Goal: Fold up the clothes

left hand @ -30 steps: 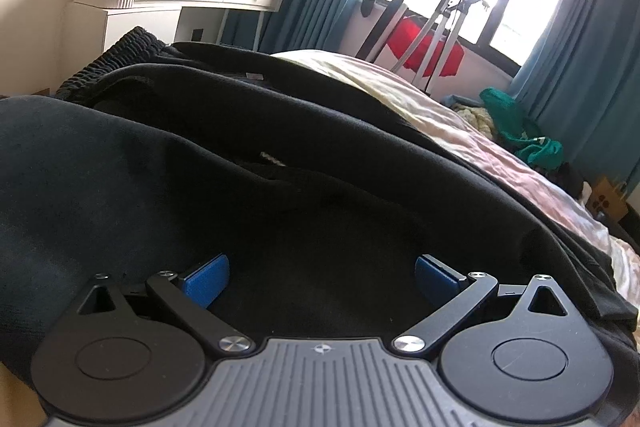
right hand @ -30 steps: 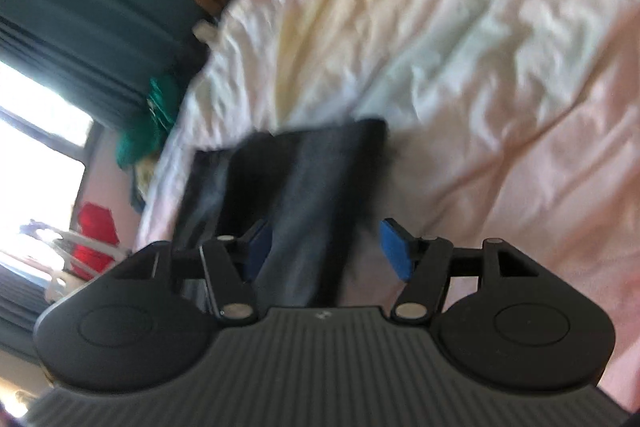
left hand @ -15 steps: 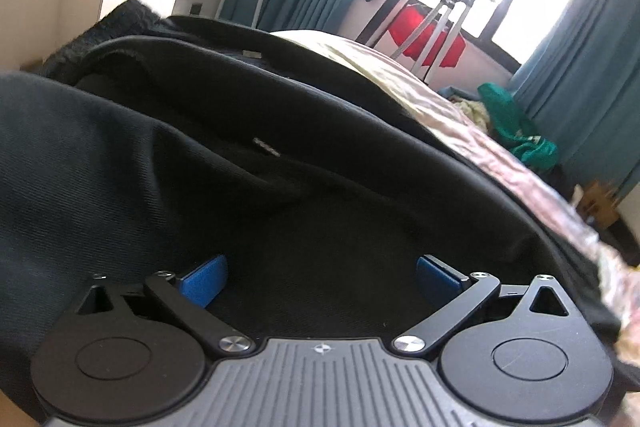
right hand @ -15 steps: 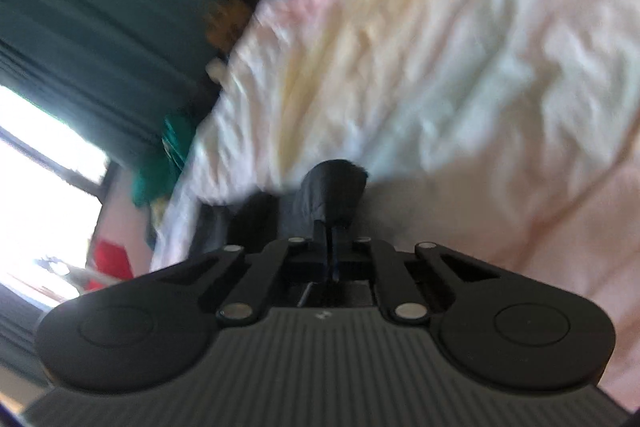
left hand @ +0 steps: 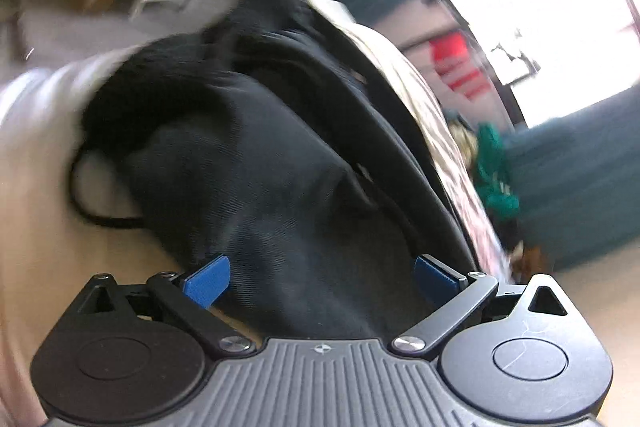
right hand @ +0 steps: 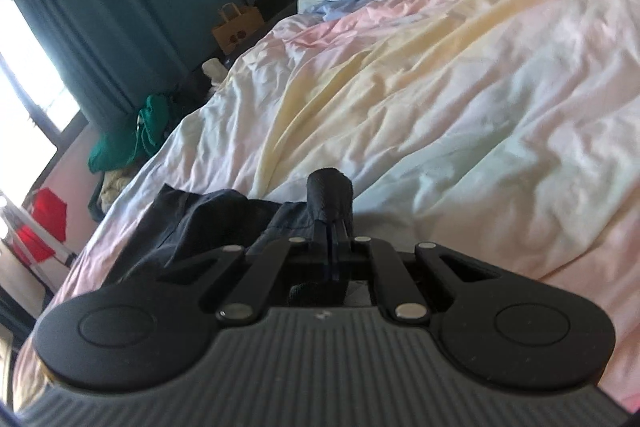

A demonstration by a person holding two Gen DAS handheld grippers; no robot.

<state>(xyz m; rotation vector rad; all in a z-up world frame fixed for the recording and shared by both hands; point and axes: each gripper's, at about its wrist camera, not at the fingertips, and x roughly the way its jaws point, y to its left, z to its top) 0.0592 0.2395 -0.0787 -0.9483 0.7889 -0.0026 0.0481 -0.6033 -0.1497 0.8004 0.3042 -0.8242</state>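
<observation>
Bedroom setup with a rumpled pastel duvet (right hand: pixel 460 87) over the bed and teal curtains (right hand: pixel 100 7) by the window. Right gripper (right hand: pixel 331 227) is pinched tight on a bunched-up bit of the black garment (right hand: pixel 208 219), which looks like a corner grab so it can be carried over for a fold. Left gripper (left hand: pixel 322 277) sits wide apart with that same dark cloth (left hand: pixel 256 163) spread between the blue pads (left hand: pixel 208 279), nothing clamped, probably lining up for the other corner.

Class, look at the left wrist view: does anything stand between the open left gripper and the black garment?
Nothing visible does. The left gripper is open, and the black garment lies directly ahead, its fabric already between the blue pads.
</observation>
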